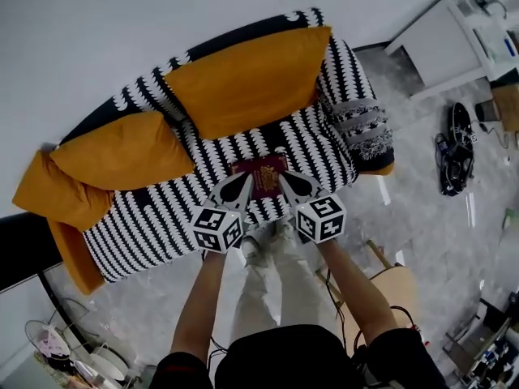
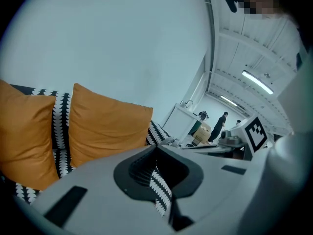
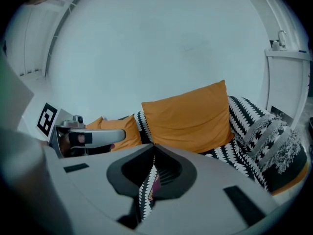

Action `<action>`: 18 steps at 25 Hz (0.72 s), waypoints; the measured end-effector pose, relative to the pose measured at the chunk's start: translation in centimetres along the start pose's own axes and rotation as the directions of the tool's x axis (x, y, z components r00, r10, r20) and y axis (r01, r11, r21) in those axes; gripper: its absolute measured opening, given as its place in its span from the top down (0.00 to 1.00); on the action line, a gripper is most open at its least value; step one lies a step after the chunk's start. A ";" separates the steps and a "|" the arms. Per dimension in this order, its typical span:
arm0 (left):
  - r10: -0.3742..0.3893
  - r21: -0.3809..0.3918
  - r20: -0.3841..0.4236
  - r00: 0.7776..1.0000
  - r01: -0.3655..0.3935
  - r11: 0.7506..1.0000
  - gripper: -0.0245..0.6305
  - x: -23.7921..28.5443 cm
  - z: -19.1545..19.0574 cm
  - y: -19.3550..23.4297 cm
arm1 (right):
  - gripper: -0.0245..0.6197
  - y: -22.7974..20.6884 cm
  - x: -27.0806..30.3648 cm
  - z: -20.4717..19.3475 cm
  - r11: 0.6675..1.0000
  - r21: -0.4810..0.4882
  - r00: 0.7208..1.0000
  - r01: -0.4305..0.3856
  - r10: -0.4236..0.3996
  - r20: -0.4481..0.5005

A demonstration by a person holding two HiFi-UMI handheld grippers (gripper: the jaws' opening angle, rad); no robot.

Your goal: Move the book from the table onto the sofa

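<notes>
Home-style sitting corner set up inside a lab or workshop hall.

Domestic part: sofa (image 1: 154, 221) in a black-and-white patterned cover, large orange cushions (image 1: 243, 79) against its back, fringed patterned throw (image 1: 361, 124) over one arm, all against a bare white wall (image 1: 122, 23).

Working part: hard grey mottled floor (image 1: 430, 217), bundle of black cables (image 1: 454, 148) loose on it, white table (image 1: 442, 47) at the room's edge with equipment on top, light wooden stool (image 1: 389, 286), cluttered gear (image 1: 486, 347) in the lower right corner.

Beyond the sofa, in the left gripper view: high industrial ceiling (image 2: 254, 43) with strip lights (image 2: 257, 81), cardboard boxes (image 2: 201, 133), white counter (image 2: 183, 124), a person (image 2: 222, 124) standing far off.
</notes>
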State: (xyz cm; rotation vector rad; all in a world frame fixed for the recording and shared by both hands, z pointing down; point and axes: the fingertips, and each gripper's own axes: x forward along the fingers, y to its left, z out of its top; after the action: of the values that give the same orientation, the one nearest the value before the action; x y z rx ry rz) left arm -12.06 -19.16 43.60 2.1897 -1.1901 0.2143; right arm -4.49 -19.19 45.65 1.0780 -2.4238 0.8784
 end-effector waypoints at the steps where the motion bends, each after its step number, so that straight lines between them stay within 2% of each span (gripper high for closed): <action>1: -0.002 -0.004 0.009 1.000 0.003 1.000 0.94 -0.2 0.5 -0.3 | 0.94 0.2 -0.2 0.4 1.000 -0.005 1.000 -0.001 0.001 0.001; 8: -0.014 0.016 0.059 0.998 0.013 1.000 0.94 -1.8 3.8 -2.5 | 0.94 1.5 -2.2 3.7 0.999 -0.048 0.999 -0.001 0.003 0.034; 13: -0.017 -0.006 0.090 0.996 0.017 1.000 0.94 -3.4 5.8 -4.1 | 0.94 3.0 -4.4 5.5 0.999 -0.037 0.998 -0.001 0.004 0.063; 18: -0.033 0.016 0.126 0.992 0.031 0.999 0.94 -5.2 7.7 -6.1 | 0.94 5.2 -6.3 6.6 0.998 -0.056 0.996 -0.015 0.019 0.085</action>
State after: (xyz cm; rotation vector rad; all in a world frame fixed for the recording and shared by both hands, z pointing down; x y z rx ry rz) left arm -11.36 -17.68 32.61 2.2609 -1.2236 0.0718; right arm -4.74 -17.42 35.35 1.0972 -2.5149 0.7807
